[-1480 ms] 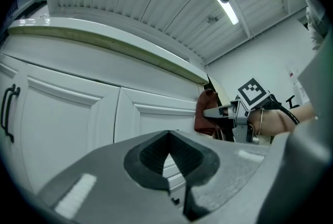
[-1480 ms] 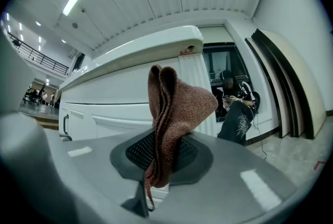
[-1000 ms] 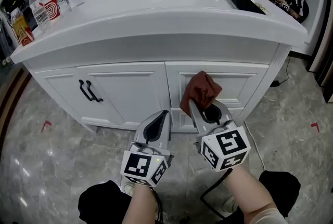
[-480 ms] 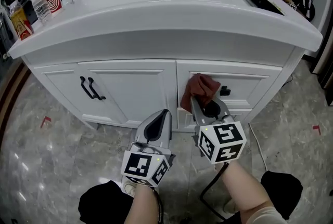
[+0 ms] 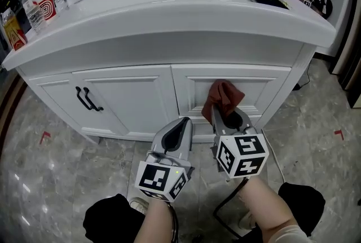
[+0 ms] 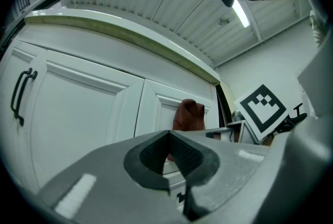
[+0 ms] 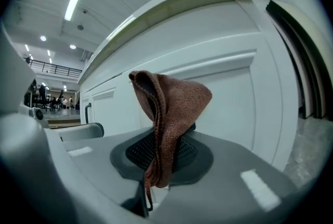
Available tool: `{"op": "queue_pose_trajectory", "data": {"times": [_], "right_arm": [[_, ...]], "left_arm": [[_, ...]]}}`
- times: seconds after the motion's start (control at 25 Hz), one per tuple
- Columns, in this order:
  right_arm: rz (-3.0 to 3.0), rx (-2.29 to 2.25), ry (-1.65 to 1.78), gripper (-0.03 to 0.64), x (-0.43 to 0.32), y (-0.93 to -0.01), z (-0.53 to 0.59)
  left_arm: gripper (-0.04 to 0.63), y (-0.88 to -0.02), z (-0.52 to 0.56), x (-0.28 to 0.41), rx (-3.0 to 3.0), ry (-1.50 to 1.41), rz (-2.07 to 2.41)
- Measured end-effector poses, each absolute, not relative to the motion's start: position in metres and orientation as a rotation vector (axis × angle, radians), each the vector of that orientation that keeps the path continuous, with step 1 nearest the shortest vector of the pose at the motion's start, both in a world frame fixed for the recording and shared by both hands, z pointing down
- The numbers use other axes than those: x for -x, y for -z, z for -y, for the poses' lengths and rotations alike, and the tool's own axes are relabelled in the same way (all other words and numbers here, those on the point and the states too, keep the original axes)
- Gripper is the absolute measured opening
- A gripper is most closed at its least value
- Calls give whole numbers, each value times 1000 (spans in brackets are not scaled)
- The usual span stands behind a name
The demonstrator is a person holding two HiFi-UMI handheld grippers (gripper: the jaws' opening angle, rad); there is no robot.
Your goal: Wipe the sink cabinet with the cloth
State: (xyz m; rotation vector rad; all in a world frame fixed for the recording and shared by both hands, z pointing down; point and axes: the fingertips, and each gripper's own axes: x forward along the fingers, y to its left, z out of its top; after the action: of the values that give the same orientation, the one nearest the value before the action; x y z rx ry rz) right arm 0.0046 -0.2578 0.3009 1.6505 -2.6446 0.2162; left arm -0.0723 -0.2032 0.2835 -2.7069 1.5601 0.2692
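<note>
Cloth (image 5: 223, 98), rust-brown, is clamped between the closed jaws of the right gripper (image 5: 225, 115) and held up to the sink cabinet (image 5: 130, 95) at its right door's upper edge. The left gripper (image 5: 179, 125) is closed on nothing. Wiping is judged barely started, with most panels left.

Sink cabinet front (image 5: 135, 95) walls off forward path; countertop overhang (image 5: 169, 25) caps headroom. Black handles (image 5: 86, 100) jut from door. Cloth (image 5: 223, 96), clamped in right gripper (image 5: 224, 115), sits just before cabinet. Floor (image 5: 51, 168) left of left gripper (image 5: 180, 125) open.
</note>
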Motion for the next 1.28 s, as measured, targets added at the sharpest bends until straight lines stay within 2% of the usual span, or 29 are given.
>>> {"op": "queue_pose_trajectory", "data": {"times": [0.28,1.28], "right_arm": [[2619,-1723,-64,80,-39,-279,246],[2435,-1978,-85,80,-160,-282,258]], "left_arm": [[0,-285,205,54,2736,-264,-1544],[0,-290,216,-6,2806,-245,-1437]]}}
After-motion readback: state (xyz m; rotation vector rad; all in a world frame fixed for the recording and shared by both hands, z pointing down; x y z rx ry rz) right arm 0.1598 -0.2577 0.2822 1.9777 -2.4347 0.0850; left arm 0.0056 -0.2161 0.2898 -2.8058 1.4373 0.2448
